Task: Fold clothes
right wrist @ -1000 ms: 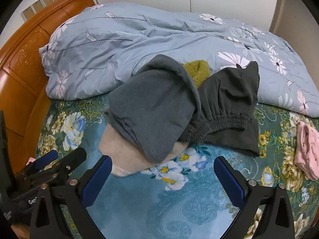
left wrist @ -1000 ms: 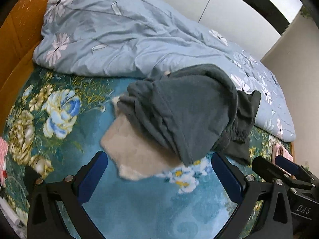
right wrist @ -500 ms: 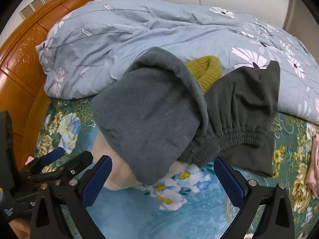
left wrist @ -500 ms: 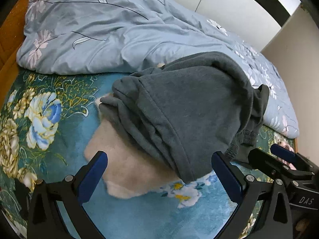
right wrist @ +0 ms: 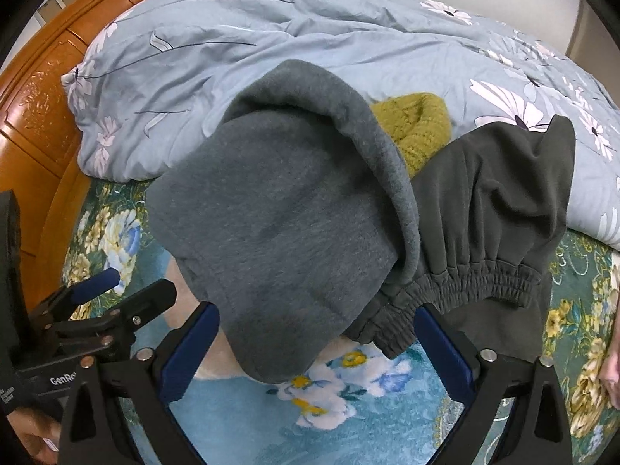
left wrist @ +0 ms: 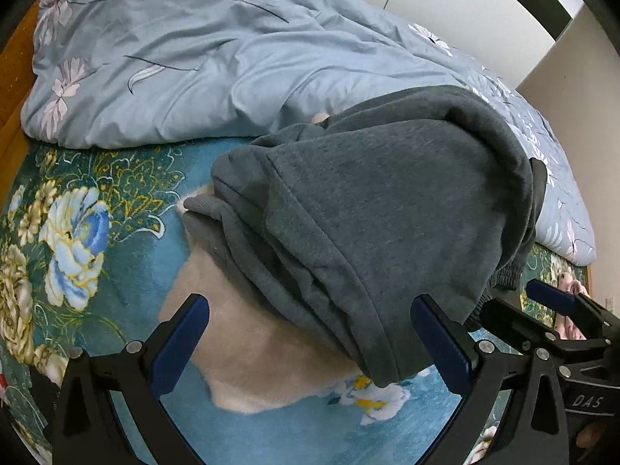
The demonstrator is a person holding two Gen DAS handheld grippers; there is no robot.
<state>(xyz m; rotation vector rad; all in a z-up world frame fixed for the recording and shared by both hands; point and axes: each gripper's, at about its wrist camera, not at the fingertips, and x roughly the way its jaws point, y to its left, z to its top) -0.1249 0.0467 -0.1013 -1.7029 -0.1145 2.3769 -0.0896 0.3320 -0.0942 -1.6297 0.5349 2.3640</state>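
**Both grippers closer to the grey garment pile**

Since a second ago both grippers have come nearer the heap of clothes, which now fills far more of each view; the garments themselves lie as they did.

The left gripper [left wrist: 310, 345] has its blue-padded fingers spread wide and holds nothing. Between them lie the lower hem of a grey sweatshirt [left wrist: 387, 213] and a beige fleecy garment [left wrist: 263, 360] that sticks out from under it onto the bed's teal floral blanket [left wrist: 69, 232]. The right gripper [right wrist: 316, 343] is likewise spread and empty, its fingers framing the same sweatshirt hem [right wrist: 279, 240]. Each gripper shows at the edge of the other's view, side by side.

Under the sweatshirt's right side, darker grey trousers [right wrist: 496, 209] with a gathered elastic waistband spread toward the right. A mustard knitted item [right wrist: 418, 128] peeks out behind the sweatshirt, between it and the trousers. The whole heap rests against a crumpled pale blue duvet [right wrist: 271, 35] with a white flower print. A wooden headboard [right wrist: 42, 116] stands at the left, and a pink garment [left wrist: 567, 290] lies at the far right edge of the bed.
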